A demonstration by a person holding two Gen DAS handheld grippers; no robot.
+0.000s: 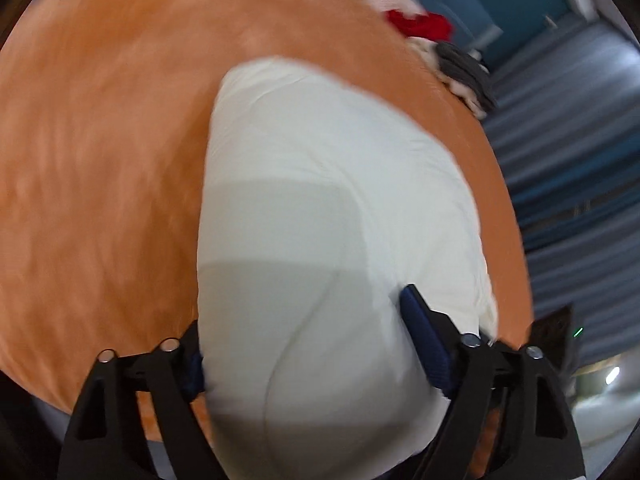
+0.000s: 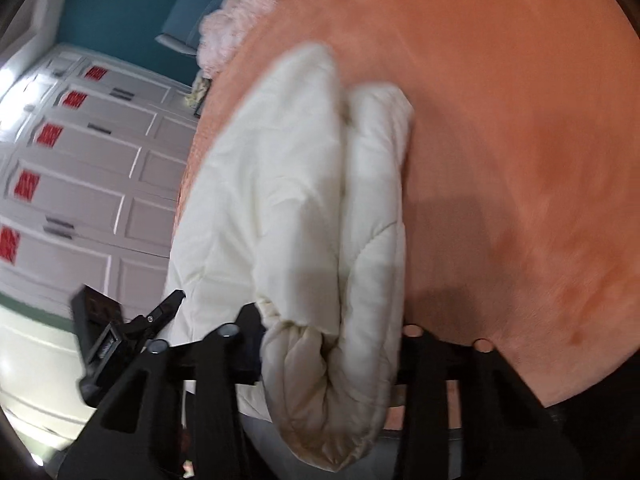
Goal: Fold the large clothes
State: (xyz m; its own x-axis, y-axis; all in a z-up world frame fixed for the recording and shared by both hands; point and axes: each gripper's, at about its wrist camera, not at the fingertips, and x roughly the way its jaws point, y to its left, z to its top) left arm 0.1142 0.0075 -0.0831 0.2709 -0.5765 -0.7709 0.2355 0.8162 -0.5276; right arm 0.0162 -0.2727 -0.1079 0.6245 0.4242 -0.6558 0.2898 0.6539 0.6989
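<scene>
A thick white quilted comforter (image 1: 320, 208) lies on an orange bedspread (image 1: 100, 140). In the left wrist view my left gripper (image 1: 312, 356) stands wide, with the comforter's near end bulging between its blue-padded fingers (image 1: 424, 344); the left pad is mostly hidden by the fabric. In the right wrist view the comforter (image 2: 304, 184) is folded into thick layers, and my right gripper (image 2: 332, 356) is shut on its bunched folded edge. The right gripper's fingertips are hidden by the fabric.
A red cloth (image 1: 420, 24) and a grey and white cloth (image 1: 464, 68) lie at the bed's far edge. A pink fluffy blanket (image 2: 236, 20) sits at the bed's far end. White wardrobe doors (image 2: 88, 168) with red labels stand to the left.
</scene>
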